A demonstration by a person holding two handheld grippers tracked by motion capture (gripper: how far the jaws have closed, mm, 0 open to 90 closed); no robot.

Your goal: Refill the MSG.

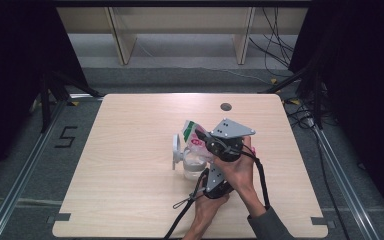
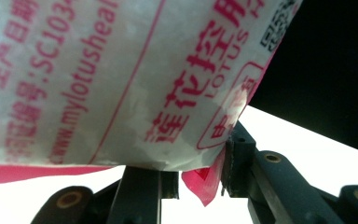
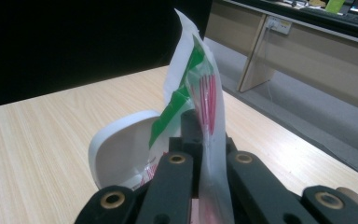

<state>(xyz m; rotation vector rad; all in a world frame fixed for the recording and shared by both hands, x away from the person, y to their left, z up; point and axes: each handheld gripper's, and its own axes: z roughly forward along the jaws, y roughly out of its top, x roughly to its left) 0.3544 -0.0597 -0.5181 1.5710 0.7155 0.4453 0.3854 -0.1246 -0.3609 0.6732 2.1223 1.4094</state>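
White plastic bag with red print hangs tilted over a clear jar at the table's middle. Right gripper is clamped on the bag's edge. Left gripper sits beneath the bag, its jaws apart either side of the lower red corner, whether pressing I cannot tell.

A round grommet hole sits near the wooden table's far edge.

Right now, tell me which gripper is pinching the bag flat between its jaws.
The right gripper: its jaws are shut on the bag. The left gripper is wider, with only the bag's corner at one jaw.
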